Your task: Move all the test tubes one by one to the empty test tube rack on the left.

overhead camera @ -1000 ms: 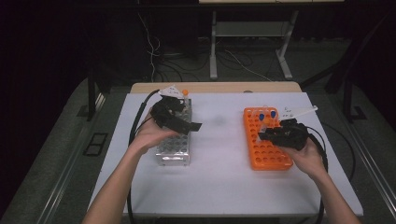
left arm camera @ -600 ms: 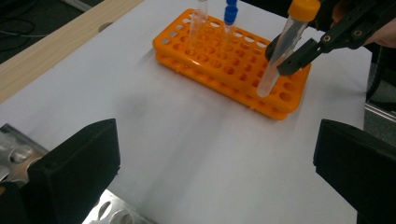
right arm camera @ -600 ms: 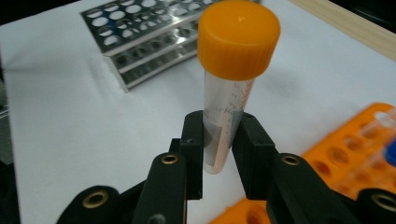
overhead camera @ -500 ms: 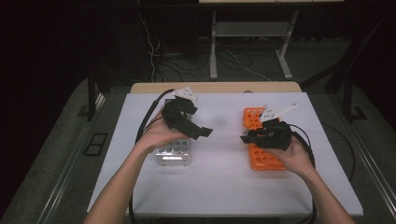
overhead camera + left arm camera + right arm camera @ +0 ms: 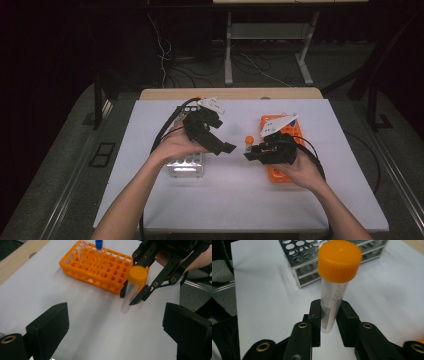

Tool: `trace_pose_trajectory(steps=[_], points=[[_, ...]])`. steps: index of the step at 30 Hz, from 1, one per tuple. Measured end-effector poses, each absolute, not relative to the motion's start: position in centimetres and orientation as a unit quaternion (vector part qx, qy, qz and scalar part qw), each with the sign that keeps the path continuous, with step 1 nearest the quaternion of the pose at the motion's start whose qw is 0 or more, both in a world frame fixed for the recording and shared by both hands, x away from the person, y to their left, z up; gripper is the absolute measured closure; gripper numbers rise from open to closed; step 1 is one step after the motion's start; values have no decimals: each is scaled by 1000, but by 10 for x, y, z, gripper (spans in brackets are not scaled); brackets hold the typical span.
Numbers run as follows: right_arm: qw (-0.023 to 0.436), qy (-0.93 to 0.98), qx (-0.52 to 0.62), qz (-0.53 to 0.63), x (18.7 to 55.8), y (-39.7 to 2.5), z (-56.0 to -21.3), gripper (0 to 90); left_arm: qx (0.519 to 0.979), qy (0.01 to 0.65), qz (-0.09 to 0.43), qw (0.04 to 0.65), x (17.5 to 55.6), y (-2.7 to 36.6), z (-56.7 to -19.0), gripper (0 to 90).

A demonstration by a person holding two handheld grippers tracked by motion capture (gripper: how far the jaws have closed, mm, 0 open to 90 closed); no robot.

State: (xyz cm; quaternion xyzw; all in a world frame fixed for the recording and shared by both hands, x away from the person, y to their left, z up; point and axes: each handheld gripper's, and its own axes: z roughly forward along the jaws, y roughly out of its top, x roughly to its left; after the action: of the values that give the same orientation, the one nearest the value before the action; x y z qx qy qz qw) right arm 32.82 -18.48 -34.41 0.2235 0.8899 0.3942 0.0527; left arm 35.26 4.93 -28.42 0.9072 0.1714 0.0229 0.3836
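Note:
My right gripper [image 5: 248, 154] [image 5: 331, 315] is shut on the lower part of a clear tube with an orange cap [image 5: 249, 141] [image 5: 334, 290] and holds it upright above the white table, left of the orange rack [image 5: 283, 175]. The left gripper [image 5: 221, 138] [image 5: 116, 325] is open, its jaws wide apart and facing the tube [image 5: 128, 290] from a short way off. Behind the tube in the left gripper view are the right gripper [image 5: 128, 298] and the orange rack [image 5: 100, 267], which holds a blue-capped tube [image 5: 99, 245]. A metal rack [image 5: 186, 165] [image 5: 312, 262] stands under the left hand.
The white table top [image 5: 225, 200] has bare room in front of both racks and between them. Black cables [image 5: 165, 132] trail from the grippers across the back of the table. A wooden strip [image 5: 230, 93] runs along the far edge.
The right gripper has carried the orange-capped tube left, away from the orange rack toward the table's middle. The left gripper has swung right, off the metal rack, toward the tube.

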Motion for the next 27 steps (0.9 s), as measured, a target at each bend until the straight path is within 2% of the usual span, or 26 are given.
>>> trace_pose_trajectory(steps=[12, 17, 25, 27], points=[[43, 904, 187, 383, 323, -158, -350, 737, 926, 129, -6, 354, 349, 34, -286, 226], [38, 907, 178, 380, 321, -148, -352, 737, 936, 116, -18, 333, 350, 32, -292, 373], [36, 907, 171, 382, 320, -140, -354, 737, 942, 98, -31, 319, 350, 31, -295, 669], [34, 908, 171, 382, 320, -140, -354, 736, 944, 97, -32, 315, 351, 31, -295, 680]])
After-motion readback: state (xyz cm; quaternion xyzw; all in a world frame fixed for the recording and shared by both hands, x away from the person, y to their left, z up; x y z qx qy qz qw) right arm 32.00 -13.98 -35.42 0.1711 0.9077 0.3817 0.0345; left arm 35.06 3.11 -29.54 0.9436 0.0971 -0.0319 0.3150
